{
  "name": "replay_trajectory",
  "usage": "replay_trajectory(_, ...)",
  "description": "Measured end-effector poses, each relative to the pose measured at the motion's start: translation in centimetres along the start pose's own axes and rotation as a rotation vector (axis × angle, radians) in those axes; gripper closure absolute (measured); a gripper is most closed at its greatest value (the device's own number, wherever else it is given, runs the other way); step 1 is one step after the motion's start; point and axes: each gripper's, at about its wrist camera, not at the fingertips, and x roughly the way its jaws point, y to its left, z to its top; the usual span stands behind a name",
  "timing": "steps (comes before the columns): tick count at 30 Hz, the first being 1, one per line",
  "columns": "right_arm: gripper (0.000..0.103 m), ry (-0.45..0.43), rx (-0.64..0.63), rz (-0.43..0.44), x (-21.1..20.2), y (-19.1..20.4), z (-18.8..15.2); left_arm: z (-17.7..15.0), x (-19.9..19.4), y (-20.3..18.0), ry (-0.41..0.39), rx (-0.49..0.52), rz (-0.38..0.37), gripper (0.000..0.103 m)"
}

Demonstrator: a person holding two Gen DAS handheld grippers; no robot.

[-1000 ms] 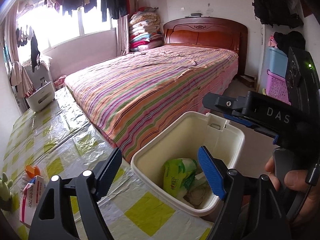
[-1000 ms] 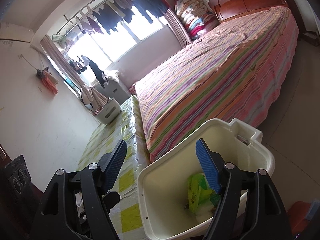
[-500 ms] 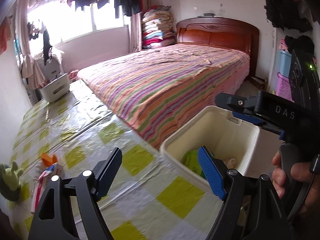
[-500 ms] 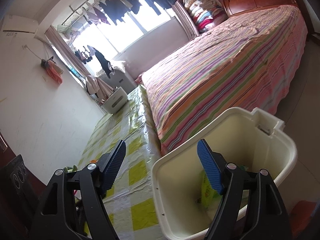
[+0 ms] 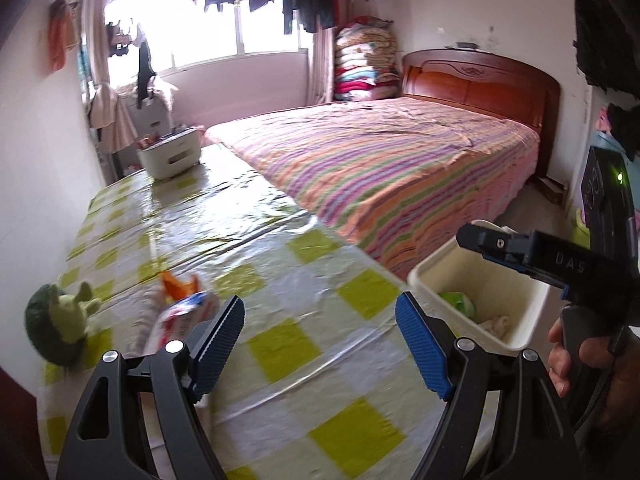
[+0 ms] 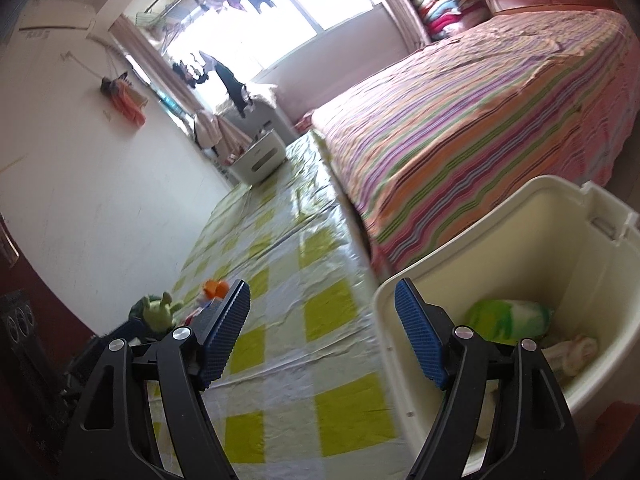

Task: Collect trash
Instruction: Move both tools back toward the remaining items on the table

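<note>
A cream trash bin [image 5: 516, 292] [image 6: 532, 248] stands beside the table, holding a green wrapper [image 6: 504, 316] [image 5: 458, 302] and pale crumpled paper [image 6: 576, 352]. On the yellow-checked table [image 5: 280, 344] [image 6: 320, 344] lie a red-and-white packet [image 5: 184, 316] and an orange scrap [image 5: 178, 284] [image 6: 216, 289], left of my left gripper [image 5: 320, 348]. That gripper is open and empty over the table. My right gripper [image 6: 322, 336] is open and empty too, over the table edge beside the bin; it also shows at the right of the left wrist view [image 5: 516, 248], held by a hand [image 5: 588, 364].
A green plush toy [image 5: 60, 320] [image 6: 158, 310] sits at the table's left edge. A white basket [image 5: 170, 154] [image 6: 260, 160] stands at the table's far end. A bed with a striped cover [image 5: 392, 168] [image 6: 480, 120] runs along the table's right side. A white wall borders the left.
Both grippers have swung left, away from over the bin and toward the table. The packet, orange scrap and plush toy have come further into view. Both stay open and empty.
</note>
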Motion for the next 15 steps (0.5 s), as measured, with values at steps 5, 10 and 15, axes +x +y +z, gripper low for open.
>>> replay_trajectory(5, 0.029, 0.047, -0.027, 0.014, 1.8, 1.6, -1.0, -0.7, -1.3, 3.6, -0.022, -0.052, 0.058, 0.027)
replay_trajectory(10, 0.028, 0.094, -0.054, 0.021, 3.7, 3.2, -2.1, -1.6, -1.7, 7.4, -0.014, -0.135, 0.108, 0.027)
replay_trajectory(15, 0.028, 0.132, -0.08, 0.021, 5.1, 4.2, -2.7, -2.6, -2.0, 11.1, 0.004, -0.194, 0.169, 0.027)
